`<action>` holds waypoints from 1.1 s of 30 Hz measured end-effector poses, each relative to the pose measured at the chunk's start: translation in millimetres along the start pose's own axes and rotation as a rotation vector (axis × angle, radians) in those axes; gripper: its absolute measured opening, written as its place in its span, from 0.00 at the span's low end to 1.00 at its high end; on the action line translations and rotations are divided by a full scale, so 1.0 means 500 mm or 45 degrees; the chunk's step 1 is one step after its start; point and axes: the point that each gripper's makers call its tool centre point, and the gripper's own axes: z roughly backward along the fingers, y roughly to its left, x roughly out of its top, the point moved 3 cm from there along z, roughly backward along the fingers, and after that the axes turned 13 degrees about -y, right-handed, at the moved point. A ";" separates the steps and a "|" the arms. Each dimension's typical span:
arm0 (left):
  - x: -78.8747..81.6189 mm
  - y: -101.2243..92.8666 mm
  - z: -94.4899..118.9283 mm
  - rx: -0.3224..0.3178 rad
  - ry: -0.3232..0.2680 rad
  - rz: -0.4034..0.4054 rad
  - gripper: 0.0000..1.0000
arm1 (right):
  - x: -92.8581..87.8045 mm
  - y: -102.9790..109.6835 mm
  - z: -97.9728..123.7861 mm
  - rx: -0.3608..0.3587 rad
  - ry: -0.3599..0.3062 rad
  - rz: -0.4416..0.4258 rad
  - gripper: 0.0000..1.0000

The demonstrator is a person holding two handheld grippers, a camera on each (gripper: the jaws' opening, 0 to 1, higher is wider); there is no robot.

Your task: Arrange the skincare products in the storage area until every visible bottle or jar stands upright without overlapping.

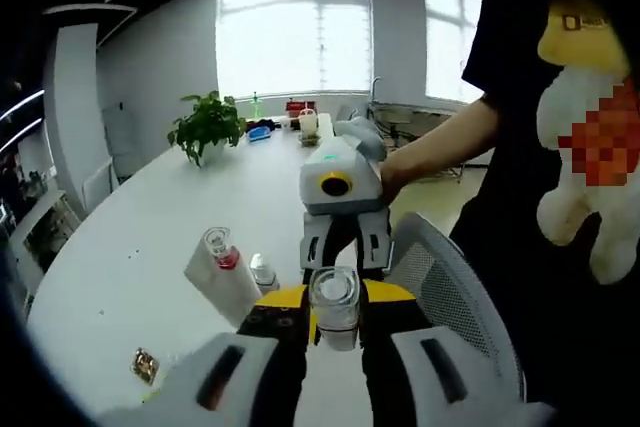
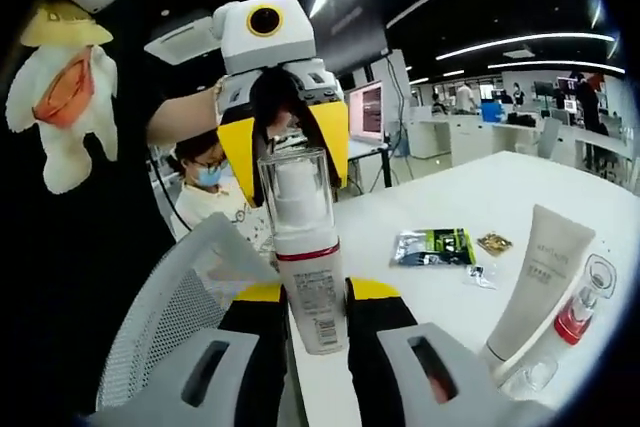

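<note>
Between the yellow-padded fingers [image 2: 265,332] of the right gripper [image 2: 318,332] stands one white bottle [image 2: 312,292] with a red band and a clear cap [image 2: 296,192], clamped at its lower body and held upright above the table edge. The left gripper [image 2: 283,147] meets it from the far side, its fingers closed on the clear cap. In the left gripper view the same clear cap [image 1: 334,299] sits clamped between the left gripper's [image 1: 335,322] own fingers [image 1: 280,299], with the right gripper [image 1: 346,247] facing it just behind.

The white table [image 1: 150,237] carries two more upright products near its close edge: one white tube [image 2: 540,277] and one small bottle with a red collar and clear cap [image 2: 580,307], just beside each other. A further small clear-capped item [image 1: 263,272] stands beside the tube [image 1: 222,287]. Flat on the table lie one foil packet [image 2: 433,245] and one small gold sachet [image 2: 494,242], well apart from the bottles.

A grey mesh chair back [image 1: 455,297] borders the table edge beside the grippers. The long tabletop is open toward one potted plant [image 1: 207,127] at the far end.
</note>
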 end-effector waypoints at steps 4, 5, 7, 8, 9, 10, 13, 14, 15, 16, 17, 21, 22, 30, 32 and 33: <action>-0.006 0.001 -0.005 -0.004 0.044 -0.054 0.22 | -0.007 0.003 0.001 0.016 0.007 0.000 0.20; -0.007 0.000 -0.006 -0.007 0.054 -0.060 0.22 | -0.009 0.003 0.000 0.015 0.012 0.003 0.20; -0.012 0.001 -0.008 -0.009 0.079 -0.085 0.23 | -0.011 0.003 0.000 0.014 0.012 0.002 0.20; -0.013 0.001 -0.008 -0.012 0.086 -0.087 0.23 | -0.012 0.003 0.000 0.014 0.012 0.004 0.20; -0.016 0.001 -0.009 -0.013 0.097 -0.095 0.23 | -0.012 0.003 0.000 0.015 0.013 0.007 0.20; -0.019 0.001 -0.010 -0.017 0.107 -0.098 0.24 | -0.012 0.003 -0.001 0.017 0.011 0.008 0.20; -0.029 0.004 -0.011 -0.019 0.136 -0.104 0.24 | -0.008 0.002 -0.001 0.019 0.003 0.018 0.20; -0.030 0.005 -0.011 -0.019 0.137 -0.102 0.24 | -0.008 0.001 -0.001 0.019 0.002 0.020 0.20; -0.032 0.005 -0.012 -0.021 0.142 -0.102 0.24 | -0.007 0.000 -0.001 0.020 0.001 0.030 0.20; -0.033 0.005 -0.014 -0.022 0.145 -0.106 0.24 | -0.007 -0.001 0.000 0.021 0.001 0.033 0.20; -0.035 0.004 -0.016 -0.029 0.154 -0.110 0.24 | -0.007 -0.001 0.000 0.024 0.000 0.037 0.20; -0.045 -0.001 -0.023 -0.048 0.182 -0.130 0.24 | -0.006 -0.003 0.004 0.040 0.016 0.072 0.20; -0.046 0.000 -0.023 -0.051 0.187 -0.127 0.24 | -0.007 -0.003 0.004 0.041 0.024 0.078 0.20; -0.059 0.002 -0.027 -0.068 0.230 -0.121 0.21 | -0.020 -0.014 0.005 0.003 0.058 0.093 0.22; -0.063 0.004 -0.027 -0.073 0.237 -0.123 0.21 | -0.023 -0.016 0.005 -0.001 0.064 0.089 0.22; -0.063 0.004 -0.029 -0.076 0.241 -0.122 0.21 | -0.024 -0.017 0.005 -0.004 0.067 0.087 0.22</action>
